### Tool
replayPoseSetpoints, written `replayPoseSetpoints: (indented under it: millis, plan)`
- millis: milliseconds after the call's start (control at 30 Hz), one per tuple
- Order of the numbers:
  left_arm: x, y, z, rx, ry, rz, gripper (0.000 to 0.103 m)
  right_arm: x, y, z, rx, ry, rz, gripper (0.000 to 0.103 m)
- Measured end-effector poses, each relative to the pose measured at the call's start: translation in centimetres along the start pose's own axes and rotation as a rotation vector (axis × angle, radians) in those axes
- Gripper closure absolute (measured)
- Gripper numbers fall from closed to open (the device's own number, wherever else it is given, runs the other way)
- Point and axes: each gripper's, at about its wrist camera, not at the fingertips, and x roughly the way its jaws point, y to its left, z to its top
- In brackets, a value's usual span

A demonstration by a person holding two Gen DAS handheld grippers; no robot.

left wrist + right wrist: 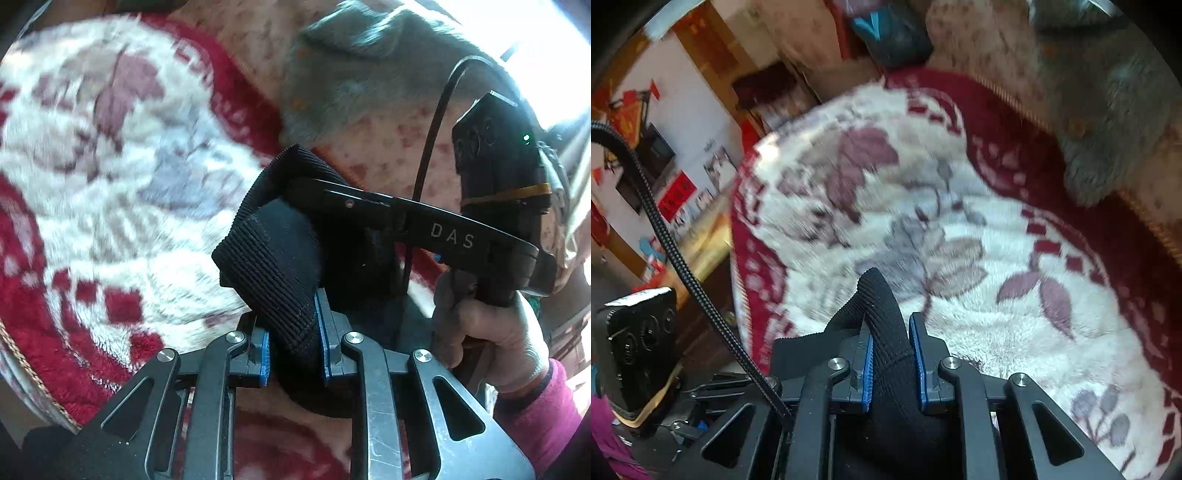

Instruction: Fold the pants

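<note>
The black pants show as a ribbed waistband (269, 254) bunched between both grippers, held above a red and white flowered blanket (110, 155). My left gripper (293, 332) is shut on the waistband between its blue pads. My right gripper (891, 354) is shut on another part of the same ribbed band (879, 306). In the left wrist view the right gripper (351, 206) reaches in from the right, close to the left one, with the person's gloved hand (487, 332) on its handle. The rest of the pants hangs below, hidden.
The fluffy blanket (942, 221) covers a bed. A grey furry cushion (362, 81) lies at the back; it also shows in the right wrist view (1115, 122). A dark bag (894, 33) sits at the far end. A room wall with red decorations (665, 147) is left.
</note>
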Motion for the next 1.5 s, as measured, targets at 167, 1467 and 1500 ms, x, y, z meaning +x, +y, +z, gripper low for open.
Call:
replayPoseSetpoints:
  millis: [167,1467,1500]
  plan:
    - [-3.3,-4.6,0.5,0.093,-0.063,-0.067,0.085,-6.8,0.9,-0.1,0.031,-0.148,0.029,0.086]
    - [6.7,-30.5,-16.1,0.573,0.249,-0.240,0.057,-33.0,-12.3,-32.4,0.700,-0.499,-0.170,0.067]
    - [6.4,-30.2,-16.2,0.550,0.273,-0.269,0.052,-33.3,-12.3,-33.0,0.729,-0.497,-0.182,0.058]
